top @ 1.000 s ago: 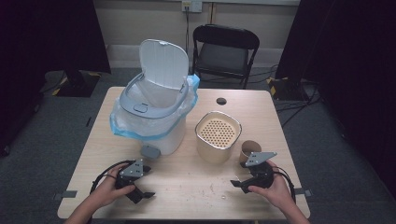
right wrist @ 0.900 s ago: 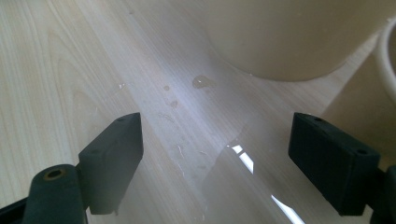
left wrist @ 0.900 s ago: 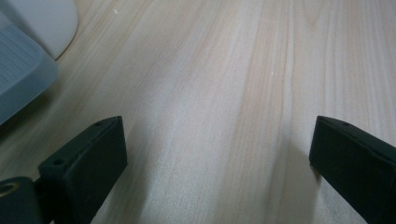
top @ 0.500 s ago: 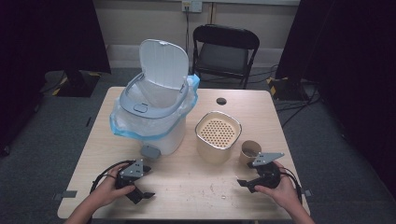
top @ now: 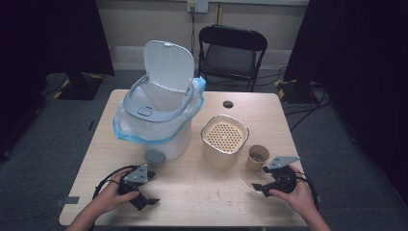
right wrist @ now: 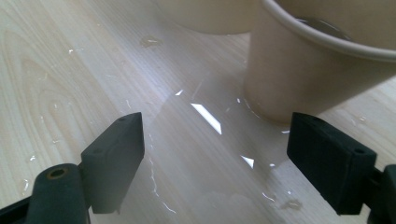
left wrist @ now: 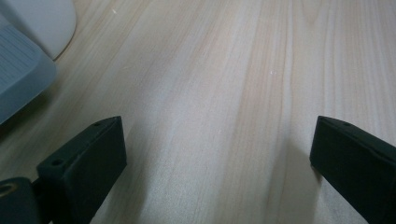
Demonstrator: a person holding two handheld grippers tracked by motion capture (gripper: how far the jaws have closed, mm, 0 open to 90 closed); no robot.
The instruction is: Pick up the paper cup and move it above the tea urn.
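Note:
My right gripper [top: 260,178] rests low at the table's front right, open, its jaws pointing left. A brown paper cup [top: 258,157] stands just beyond it; in the right gripper view the cup [right wrist: 299,70] rises ahead on the right with a little liquid inside. A clear glossy film or lid [right wrist: 210,126] lies flat on the wood between the wide jaws of that gripper [right wrist: 215,140], and no pad presses on it. At the front left my left gripper [top: 153,188] is open over bare wood, and nothing lies between its jaws [left wrist: 217,144].
A white pedal bin [top: 159,120] with a raised lid and blue liner stands at the back left of the table. A beige pot with a perforated top [top: 224,139] sits left of the cup. Small spills and crumbs [top: 226,195] dot the front. A black chair [top: 231,53] stands behind the table.
My right gripper has slid a little to the right, away from the cup's front. The left gripper, cup and bin stay where they were.

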